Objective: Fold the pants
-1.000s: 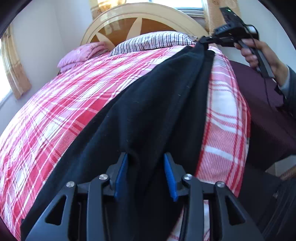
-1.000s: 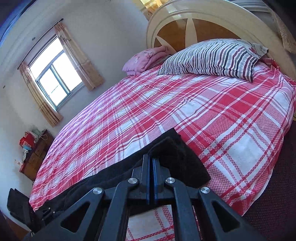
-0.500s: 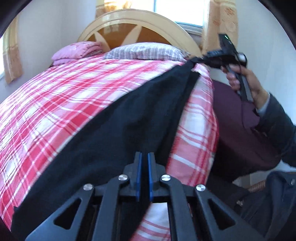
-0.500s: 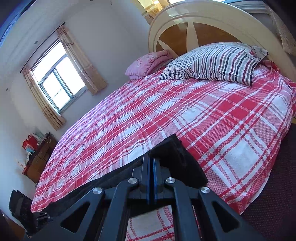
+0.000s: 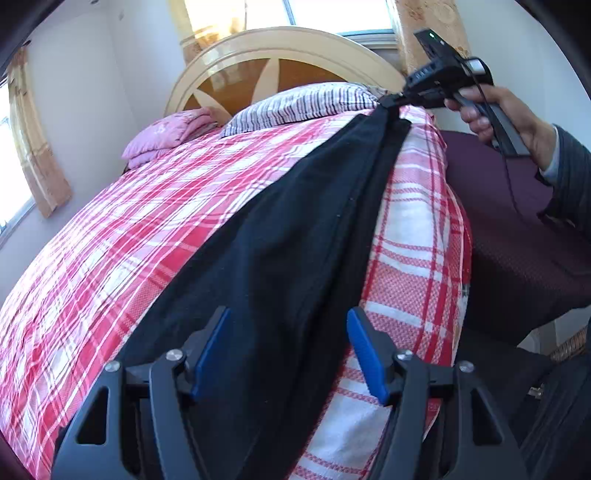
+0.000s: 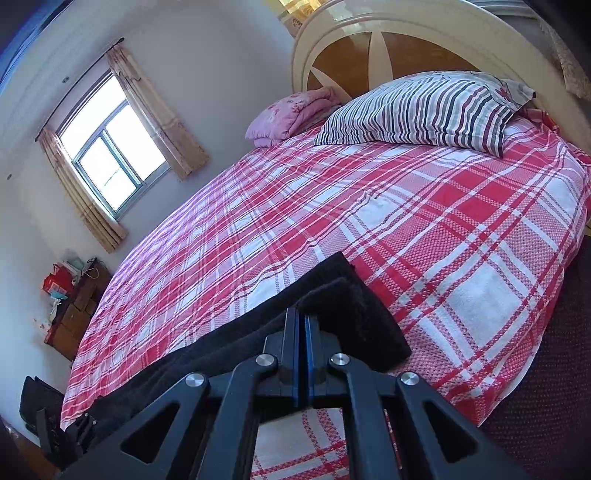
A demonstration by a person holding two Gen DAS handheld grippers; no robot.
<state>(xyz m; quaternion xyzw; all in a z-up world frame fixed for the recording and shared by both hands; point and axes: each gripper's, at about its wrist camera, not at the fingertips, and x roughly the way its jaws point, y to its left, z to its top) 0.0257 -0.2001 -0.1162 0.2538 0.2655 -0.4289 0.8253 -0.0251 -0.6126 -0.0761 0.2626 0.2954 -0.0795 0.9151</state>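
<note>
Through my left wrist camera, the black pants (image 5: 295, 236) lie lengthwise along the bed's (image 5: 110, 258) right edge, running toward the headboard (image 5: 280, 48); my left gripper (image 5: 288, 343) gapes wide over their near end. In my right wrist camera, the right gripper (image 6: 301, 332) is clamped on the pants' far end.

Both my feeds are bright with daylight. In the left wrist view the window (image 5: 332, 16) above the headboard (image 5: 280, 55) is blown out to white, and its glare washes the headboard's top. In the right wrist view a second window (image 6: 114, 147), left of the headboard, is equally overexposed. The black pants (image 5: 295, 240) read as a near-featureless dark mass. Fisheye bending curves the bed (image 6: 369, 221), and dark vignetting eats my corners. Focus is crisp.
</note>
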